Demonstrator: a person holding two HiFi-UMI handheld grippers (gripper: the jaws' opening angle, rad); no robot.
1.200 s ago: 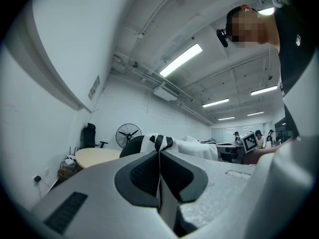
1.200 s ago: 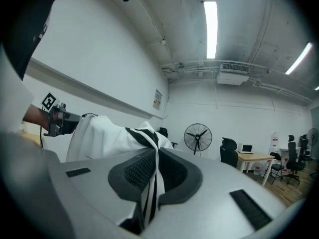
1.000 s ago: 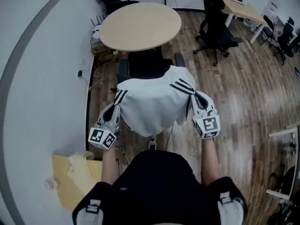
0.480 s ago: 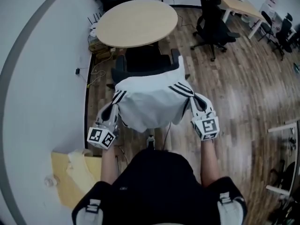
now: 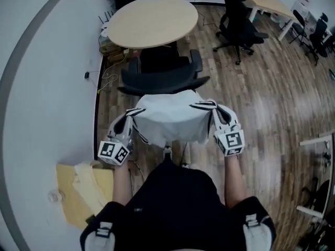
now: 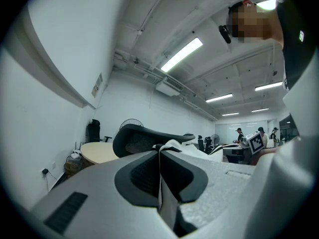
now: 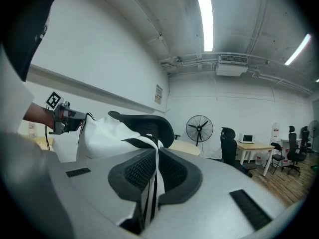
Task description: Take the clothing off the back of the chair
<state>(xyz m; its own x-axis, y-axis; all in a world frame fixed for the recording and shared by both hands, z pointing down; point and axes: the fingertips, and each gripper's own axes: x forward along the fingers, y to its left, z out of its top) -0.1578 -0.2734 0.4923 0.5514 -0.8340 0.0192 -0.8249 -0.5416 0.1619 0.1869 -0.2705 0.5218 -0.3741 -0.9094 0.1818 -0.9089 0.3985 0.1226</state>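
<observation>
Head view, nearest first. The person's dark torso fills the bottom edge and hides the floor below the arms. Some cardboard lies near left, partly cut off by the shoulder.

Left gripper: jaws pinched together on a striped shoulder fold of the white top. Its own view shows the cloth clamped in the slit between the pads. Right gripper: the same, closed tight on the other striped shoulder, white and black bands running down between the pads.

Change over the last second: the top was draped over the chair back and covered its crest. It is now drawn toward the person and hangs stretched between the two grippers. The dark crest is bare along its whole width. My judgement is that the garment is essentially off, with only carrying it clear left to do.

Not resolved:
- The far hem meets the chair back's outline from above, so I cannot tell whether they touch.
- The chair's seat is mostly hidden under the backrest.

Beyond stands the round table. An office chair is far right, and the desks are clipped by the frame edge.
</observation>
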